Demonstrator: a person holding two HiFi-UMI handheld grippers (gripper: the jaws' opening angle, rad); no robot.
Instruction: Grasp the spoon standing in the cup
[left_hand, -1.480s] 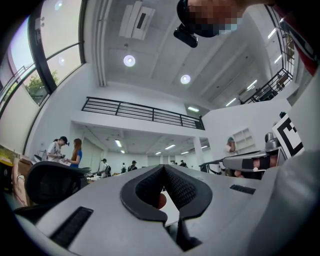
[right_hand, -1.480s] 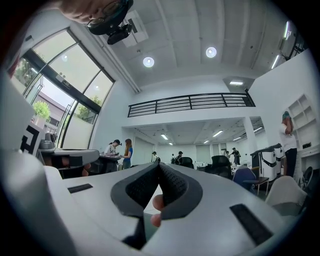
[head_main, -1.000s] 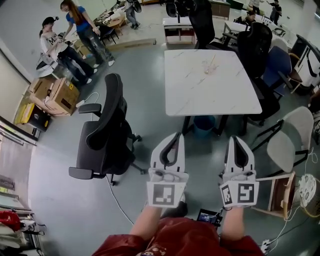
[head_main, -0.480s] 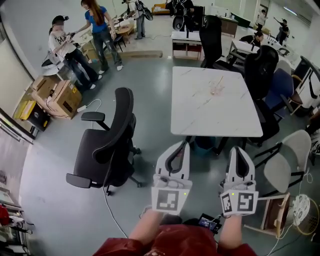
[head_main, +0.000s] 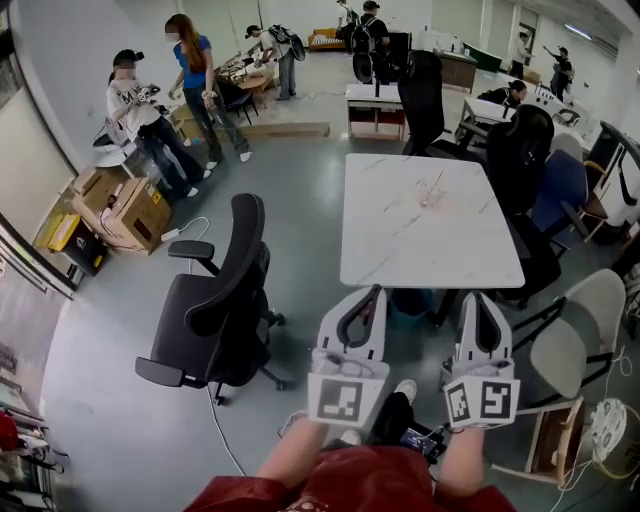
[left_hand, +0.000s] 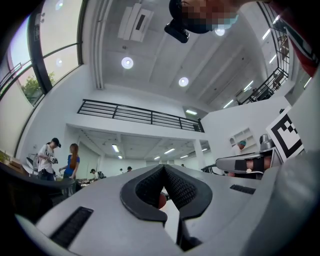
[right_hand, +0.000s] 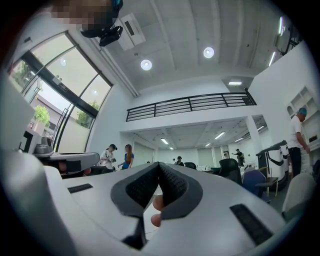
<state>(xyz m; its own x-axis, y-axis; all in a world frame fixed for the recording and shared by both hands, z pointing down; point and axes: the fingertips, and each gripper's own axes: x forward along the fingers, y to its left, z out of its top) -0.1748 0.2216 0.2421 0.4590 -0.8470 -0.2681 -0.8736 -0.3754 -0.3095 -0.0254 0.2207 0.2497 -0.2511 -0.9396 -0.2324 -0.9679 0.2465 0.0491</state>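
A clear cup stands on the white marble-patterned table, toward its far right part, with a thin spoon leaning up out of it. My left gripper and right gripper are held side by side close to my body, short of the table's near edge and well away from the cup. Both are shut with nothing between the jaws. In the left gripper view the left gripper points up at the hall and ceiling, as does the right gripper in the right gripper view; neither shows the cup.
A black office chair stands on the floor left of the table. Dark chairs and a white chair crowd its right side. A blue bin sits under the near edge. Cardboard boxes and people are at the far left.
The table has come closer and lower in the head view, its near edge now just beyond the jaw tips. Both grippers stay shut and side by side.
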